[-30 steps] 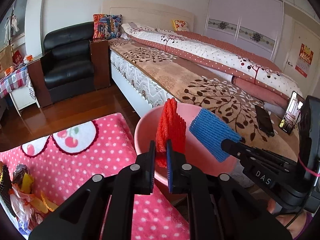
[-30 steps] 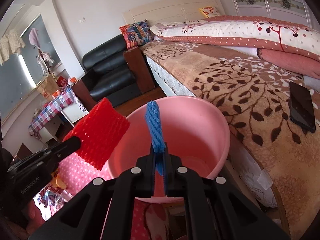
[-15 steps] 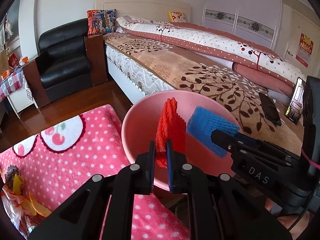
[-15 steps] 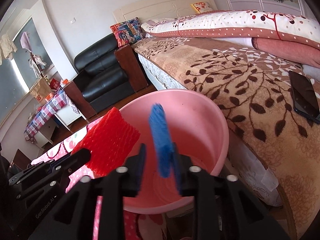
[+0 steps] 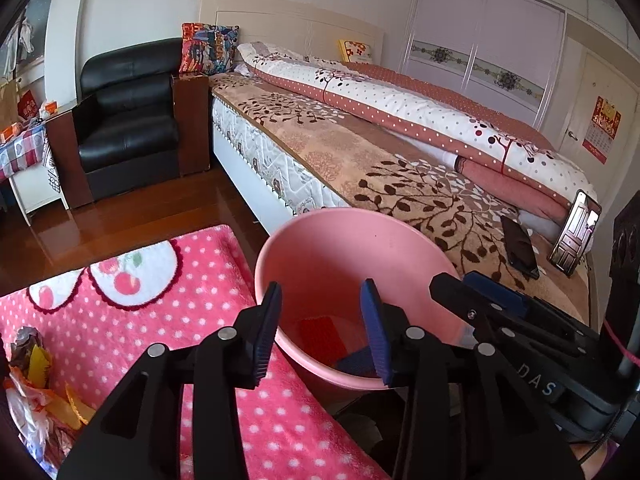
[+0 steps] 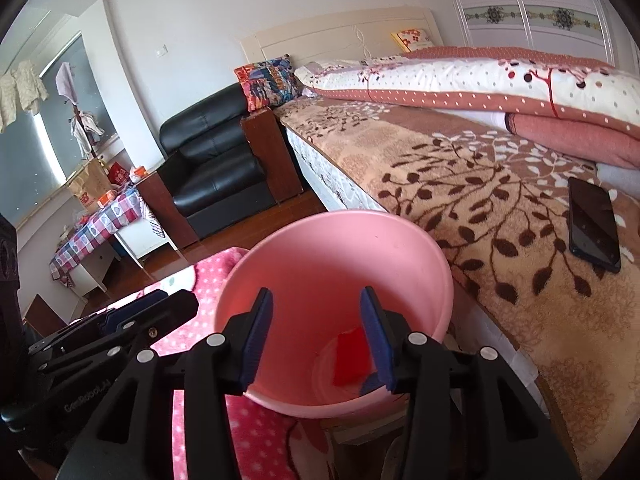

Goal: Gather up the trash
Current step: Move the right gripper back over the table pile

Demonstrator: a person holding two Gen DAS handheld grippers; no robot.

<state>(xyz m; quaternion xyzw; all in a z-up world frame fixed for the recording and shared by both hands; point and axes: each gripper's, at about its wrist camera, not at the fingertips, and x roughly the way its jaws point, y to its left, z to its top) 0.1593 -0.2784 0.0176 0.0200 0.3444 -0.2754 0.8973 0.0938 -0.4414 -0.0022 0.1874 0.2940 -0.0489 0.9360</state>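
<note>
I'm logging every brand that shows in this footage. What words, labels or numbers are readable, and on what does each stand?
"DAS": white letters on the black right gripper body, left wrist view.
"GenRobot.AI": faint embossed letters on the black left gripper body, partly legible.
Red wall calendar: too small to read.
Brown paper bag logo: blurred.

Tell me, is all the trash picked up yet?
Not all. Done: the red foam piece and blue foam piece lie in the pink bucket. In hand: nothing; the left claw and right claw are opening, empty, above it. Left: crumpled wrappers on the pink blanket.
</note>
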